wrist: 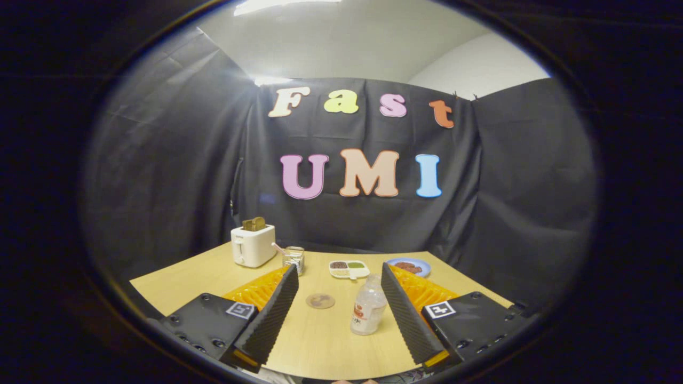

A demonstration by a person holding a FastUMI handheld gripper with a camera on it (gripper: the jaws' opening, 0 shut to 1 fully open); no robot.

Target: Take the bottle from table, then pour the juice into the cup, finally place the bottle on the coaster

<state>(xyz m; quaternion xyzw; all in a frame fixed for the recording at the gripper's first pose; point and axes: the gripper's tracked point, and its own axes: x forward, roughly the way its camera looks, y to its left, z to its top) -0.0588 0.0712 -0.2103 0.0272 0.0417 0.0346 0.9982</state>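
A clear plastic bottle (368,305) with a white cap and a red-marked label stands upright on the wooden table (320,341), between my fingers and close to the right finger (408,314). My gripper (339,273) is open and touches nothing. A round brown coaster (320,301) lies flat on the table to the left of the bottle, between the fingers. A clear glass cup (294,259) with a straw in it stands farther back, just beyond the left fingertip.
A white toaster (253,245) with toast in it stands at the back left. A small white divided dish (349,269) with fillings sits at the back centre, and a blue plate (410,266) with brown food is at the back right. The black cloth wall rises right behind the table.
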